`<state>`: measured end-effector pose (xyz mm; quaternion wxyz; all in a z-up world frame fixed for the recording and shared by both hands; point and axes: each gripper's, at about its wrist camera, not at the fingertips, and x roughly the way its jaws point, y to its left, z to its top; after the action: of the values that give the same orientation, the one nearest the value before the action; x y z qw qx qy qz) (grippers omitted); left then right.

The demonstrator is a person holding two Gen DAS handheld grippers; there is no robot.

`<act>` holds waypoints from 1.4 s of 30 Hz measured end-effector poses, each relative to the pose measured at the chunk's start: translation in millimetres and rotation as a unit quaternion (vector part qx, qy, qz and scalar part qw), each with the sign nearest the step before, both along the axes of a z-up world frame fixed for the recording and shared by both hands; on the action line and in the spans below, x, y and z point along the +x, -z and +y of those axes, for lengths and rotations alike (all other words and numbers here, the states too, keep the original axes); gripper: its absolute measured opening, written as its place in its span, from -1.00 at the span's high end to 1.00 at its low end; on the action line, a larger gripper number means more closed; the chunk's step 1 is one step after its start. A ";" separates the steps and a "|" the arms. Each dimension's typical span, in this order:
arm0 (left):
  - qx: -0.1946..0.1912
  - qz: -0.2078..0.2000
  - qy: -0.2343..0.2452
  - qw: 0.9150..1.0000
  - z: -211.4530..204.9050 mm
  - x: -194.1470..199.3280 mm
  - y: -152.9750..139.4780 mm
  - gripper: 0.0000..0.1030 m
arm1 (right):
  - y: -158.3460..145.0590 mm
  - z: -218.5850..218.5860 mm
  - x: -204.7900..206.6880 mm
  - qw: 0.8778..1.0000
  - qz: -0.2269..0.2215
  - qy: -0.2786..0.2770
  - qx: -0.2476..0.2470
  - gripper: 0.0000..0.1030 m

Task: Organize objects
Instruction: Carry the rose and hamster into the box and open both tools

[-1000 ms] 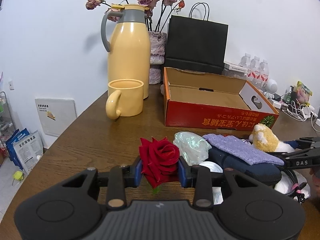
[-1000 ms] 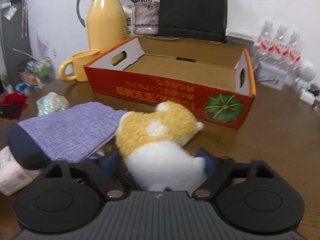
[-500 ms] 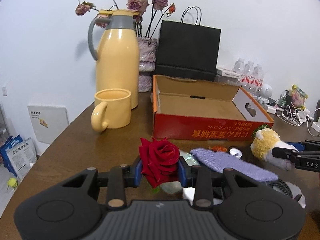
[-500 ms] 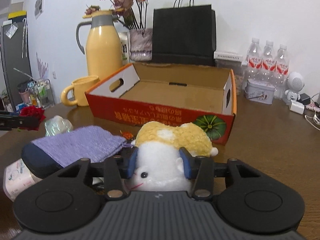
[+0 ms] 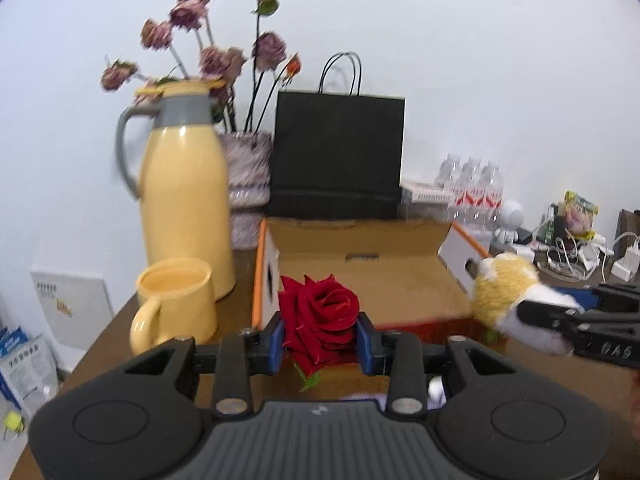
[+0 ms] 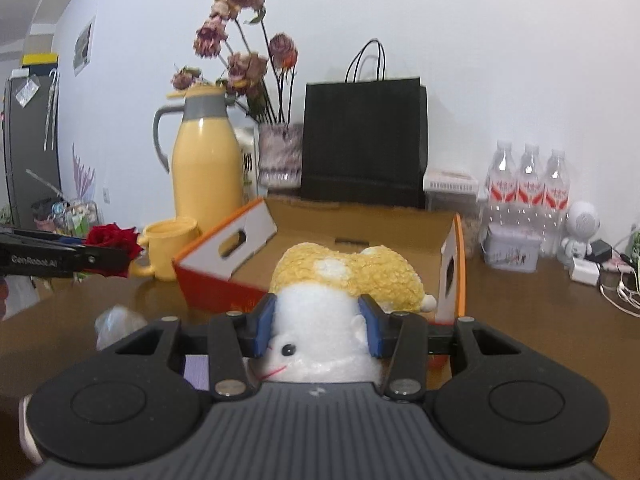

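Left gripper (image 5: 320, 338) clamped on red rose (image 5: 318, 316), bloom up between blue pads, held clear of brown table (image 6: 532, 320). Right gripper (image 6: 318, 330) has just been closing, now squeezing plush hamster (image 6: 344, 280) by white belly, yellow back facing away, lifted above tabletop. Crumpled clear wrapper (image 6: 116, 322) lying near left. Beyond both grippers: open orange cardboard box (image 5: 360, 272), bottom bare. Left of box: yellow mug (image 5: 176, 304), then tall yellow thermos (image 5: 186, 196). Far: vase of dried roses (image 6: 280, 152), black paper bag (image 6: 362, 140), water bottles (image 6: 528, 188) at right by wall.
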<state>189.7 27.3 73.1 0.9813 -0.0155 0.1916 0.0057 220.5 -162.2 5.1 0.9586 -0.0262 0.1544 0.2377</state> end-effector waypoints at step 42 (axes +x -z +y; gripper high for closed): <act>0.047 -0.006 -0.034 0.998 -16.0 154.0 10.4 -1.00 | 24.3 26.3 126.1 0.996 0.044 0.077 -0.016 -1.00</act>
<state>343.7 11.3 62.6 0.9813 0.0242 0.1846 0.0484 346.6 -135.9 -19.2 0.9659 -0.0188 0.2014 0.1619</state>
